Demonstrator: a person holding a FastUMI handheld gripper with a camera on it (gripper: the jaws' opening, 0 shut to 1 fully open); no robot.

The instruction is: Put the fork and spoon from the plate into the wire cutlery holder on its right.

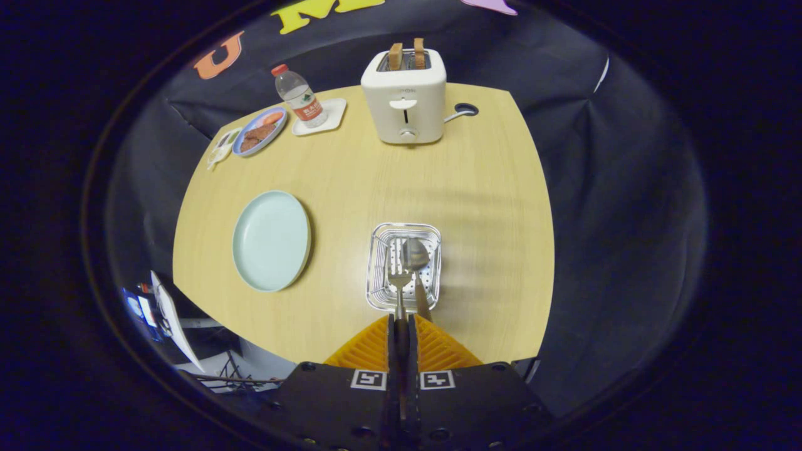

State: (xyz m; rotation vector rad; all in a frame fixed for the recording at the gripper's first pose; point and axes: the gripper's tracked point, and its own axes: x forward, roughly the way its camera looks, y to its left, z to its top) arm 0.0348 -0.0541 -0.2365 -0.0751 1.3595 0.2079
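— Where was the fork [399, 279]?
— Clamped in the tool [401, 321], its tines over the wire cutlery holder [376, 263] beside the spoon [415, 255]. The plate [271, 240] lay left, bare.

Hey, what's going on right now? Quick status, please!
Gripper shut on fork, over wire cutlery holder. Spoon already inside. Plate bare. Nothing in the way.

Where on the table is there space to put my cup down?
The big bare patch lies between the toaster, the light blue plate and the wire cutlery holder. The table is bare beside the holder too. The far corner is crowded: water bottle, food plate. The gripper is shut on the fork, spoon alongside.
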